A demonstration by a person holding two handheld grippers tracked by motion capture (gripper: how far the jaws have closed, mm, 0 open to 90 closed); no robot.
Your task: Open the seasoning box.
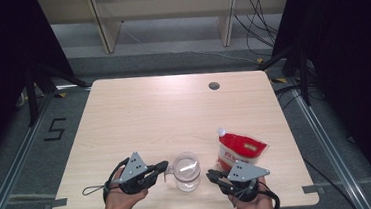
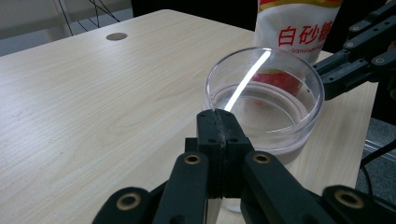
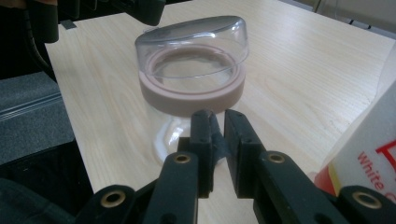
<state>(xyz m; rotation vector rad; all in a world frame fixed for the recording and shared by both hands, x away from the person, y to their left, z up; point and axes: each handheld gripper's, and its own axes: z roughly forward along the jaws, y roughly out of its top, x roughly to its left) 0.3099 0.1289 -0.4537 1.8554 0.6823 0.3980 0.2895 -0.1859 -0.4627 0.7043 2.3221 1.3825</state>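
Standing between the two grippers, the clear lidded jar [image 1: 186, 170] rests on the table [image 1: 139, 118]. Left gripper [image 1: 164, 165], jaws pressed together, touches its side. Right gripper [image 1: 211, 174] points at it, jaws nearly closed on nothing; the red sugar pouch [image 1: 239, 149] sits just beyond it.

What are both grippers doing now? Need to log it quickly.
Left gripper: closed, at the glass jar; contents of its jaws cannot be told.
Right gripper: nearly closed, empty, beside the jar.

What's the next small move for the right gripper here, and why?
Probably ease the right gripper forward to the clear lid and close on its rim. The lid sits on the jar, the left gripper is shut at the jar's side, and the right jaws stand slightly apart, just short of it.
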